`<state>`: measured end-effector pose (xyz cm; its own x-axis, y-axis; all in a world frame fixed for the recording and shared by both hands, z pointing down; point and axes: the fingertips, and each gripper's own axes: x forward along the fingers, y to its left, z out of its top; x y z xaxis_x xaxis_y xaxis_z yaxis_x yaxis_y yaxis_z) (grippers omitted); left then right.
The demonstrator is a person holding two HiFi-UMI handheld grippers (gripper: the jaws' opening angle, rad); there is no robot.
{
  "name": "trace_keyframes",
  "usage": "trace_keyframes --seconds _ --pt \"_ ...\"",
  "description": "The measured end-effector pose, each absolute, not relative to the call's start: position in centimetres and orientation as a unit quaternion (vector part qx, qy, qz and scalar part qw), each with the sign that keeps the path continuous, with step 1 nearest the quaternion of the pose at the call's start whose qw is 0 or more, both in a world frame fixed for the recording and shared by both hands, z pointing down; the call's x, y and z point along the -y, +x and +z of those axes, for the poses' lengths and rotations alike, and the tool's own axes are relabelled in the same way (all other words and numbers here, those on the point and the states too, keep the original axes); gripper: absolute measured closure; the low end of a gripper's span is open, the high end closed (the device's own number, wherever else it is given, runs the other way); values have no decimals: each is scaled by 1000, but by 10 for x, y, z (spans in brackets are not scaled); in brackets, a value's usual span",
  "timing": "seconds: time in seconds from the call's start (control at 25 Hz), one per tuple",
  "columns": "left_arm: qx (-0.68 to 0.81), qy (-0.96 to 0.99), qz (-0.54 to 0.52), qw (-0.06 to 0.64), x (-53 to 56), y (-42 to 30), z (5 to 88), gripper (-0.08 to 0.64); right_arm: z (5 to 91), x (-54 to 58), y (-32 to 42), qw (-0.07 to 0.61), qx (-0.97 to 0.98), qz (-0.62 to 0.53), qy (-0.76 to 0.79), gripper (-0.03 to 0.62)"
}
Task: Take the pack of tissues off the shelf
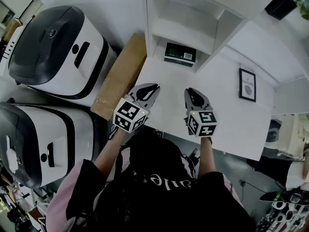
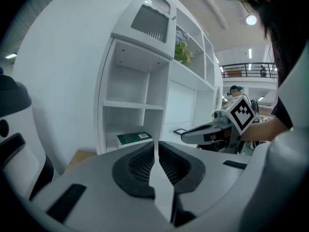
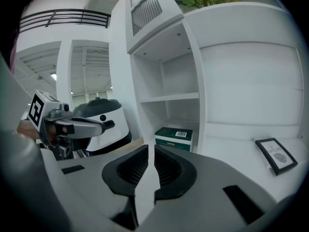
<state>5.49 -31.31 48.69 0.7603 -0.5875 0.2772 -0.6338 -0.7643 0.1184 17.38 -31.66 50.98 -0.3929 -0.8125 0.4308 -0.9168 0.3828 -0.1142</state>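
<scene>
Green tissue pack (image 1: pixel 180 53) sits in shelf unit's (image 1: pixel 186 21) lowest cubby, top centre. Jaws clenched, empty, on left gripper (image 1: pixel 154 87) and right gripper (image 1: pixel 189 91) over white surface (image 1: pixel 231 115). Framed picture (image 1: pixel 247 84) right; white machines (image 1: pixel 53 47) left.

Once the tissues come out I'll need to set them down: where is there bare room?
The white counter is bare between the tissue pack and the picture frame. Crowded: a cardboard box and two white machines left of the counter.
</scene>
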Motion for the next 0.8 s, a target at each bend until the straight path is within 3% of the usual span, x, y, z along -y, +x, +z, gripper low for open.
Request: trace_keyframes --seconds 0.52,0.6,0.68,0.8 --pt "309 925 196 99 402 75 570 534 565 363 190 181 812 205 516 525" --pt "305 926 197 105 416 78 579 504 572 370 192 184 808 208 519 525" --pt "301 926 201 111 428 84 588 415 577 376 194 186 805 212 522 525" --pt "301 923 212 111 450 91 602 411 584 382 199 193 800 214 527 525"
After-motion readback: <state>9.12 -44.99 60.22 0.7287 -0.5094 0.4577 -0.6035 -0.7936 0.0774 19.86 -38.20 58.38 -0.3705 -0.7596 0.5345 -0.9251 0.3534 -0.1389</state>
